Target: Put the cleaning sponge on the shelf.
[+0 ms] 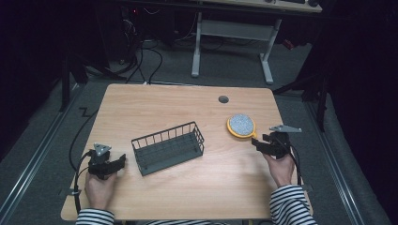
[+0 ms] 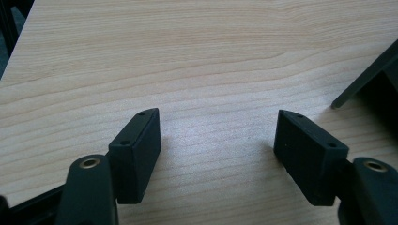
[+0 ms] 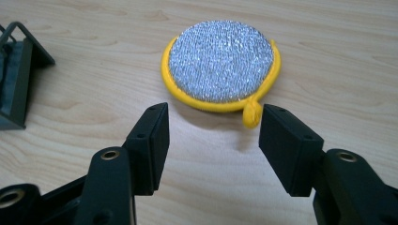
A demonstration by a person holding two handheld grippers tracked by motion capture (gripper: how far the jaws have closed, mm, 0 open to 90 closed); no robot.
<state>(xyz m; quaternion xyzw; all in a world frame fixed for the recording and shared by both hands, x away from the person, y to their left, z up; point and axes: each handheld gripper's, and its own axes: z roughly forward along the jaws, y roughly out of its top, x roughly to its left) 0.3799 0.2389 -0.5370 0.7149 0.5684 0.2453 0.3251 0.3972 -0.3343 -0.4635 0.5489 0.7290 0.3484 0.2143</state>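
- The scrub pad (image 3: 220, 68) is a flat round disc: a glittery silver-grey mesh face, a yellow rim, and a small yellow loop at its edge.
- It lies on the pale wood-grain table (image 1: 187, 187), to the right of the dark wire basket (image 1: 168, 147).
- The right gripper (image 3: 213, 140) hovers just short of the pad's loop, jaws apart, nothing between them.
- The left gripper (image 2: 217, 154), left of the basket, gapes wide and empty.

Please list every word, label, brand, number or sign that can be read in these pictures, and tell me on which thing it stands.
There are none to read.
Round scrubbing pad with yellow rim: no text shows.
Wire basket: no label shows.
Wooden table: only wood grain.
Left tool and right tool: black pads with screw holes, no marking.
Background desk and cables: too dark to tell.
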